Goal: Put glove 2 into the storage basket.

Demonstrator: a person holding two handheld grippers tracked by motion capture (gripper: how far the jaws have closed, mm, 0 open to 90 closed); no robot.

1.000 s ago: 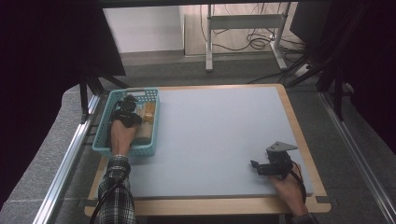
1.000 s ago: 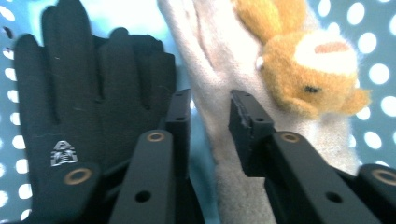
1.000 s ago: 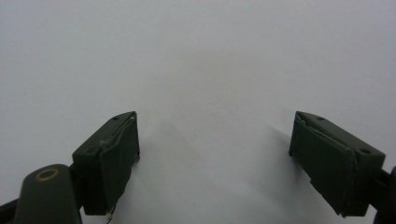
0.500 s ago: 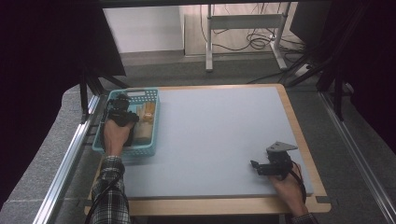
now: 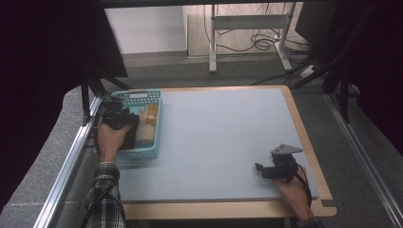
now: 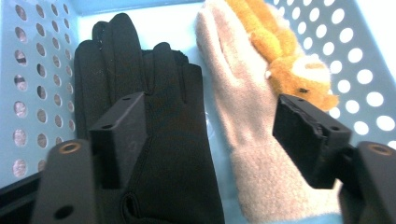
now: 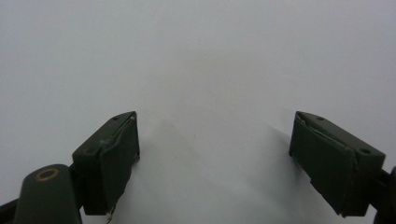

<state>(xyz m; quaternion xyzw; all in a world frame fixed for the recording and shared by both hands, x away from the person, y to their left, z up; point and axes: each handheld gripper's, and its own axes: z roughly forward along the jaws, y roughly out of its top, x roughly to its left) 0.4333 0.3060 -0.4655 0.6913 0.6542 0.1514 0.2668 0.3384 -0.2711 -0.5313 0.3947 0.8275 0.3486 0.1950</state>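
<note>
High view: one light-blue perforated plastic basket (image 5: pixel 154 124) at left centre of frame, on the left edge of a grey mat (image 5: pixel 223 142) framed by a wooden table rim (image 5: pixel 304 137). Left gripper (image 5: pixel 115 115) over the basket's left half; right gripper (image 5: pixel 267 171) at lower right, resting near the mat's front edge. Broad bare mat between the two, well apart; open room across centre and upper right.

Left gripper view: three soft items on the basket floor. One black glove (image 6: pixel 154 140), smooth knit, flat, fingers toward top of frame; one beige glove (image 6: pixel 243 126), fuzzy fleece, just beside it on the right; one orange plush toy (image 6: pixel 285 60) at upper right, lying on the beige glove against the holed wall. Jaws have just been opening, now released and spread; left jaw above the black glove, pads pressing nothing.

Right gripper view: jaws wide apart, released, nothing between; plain grey mat beneath.
</note>
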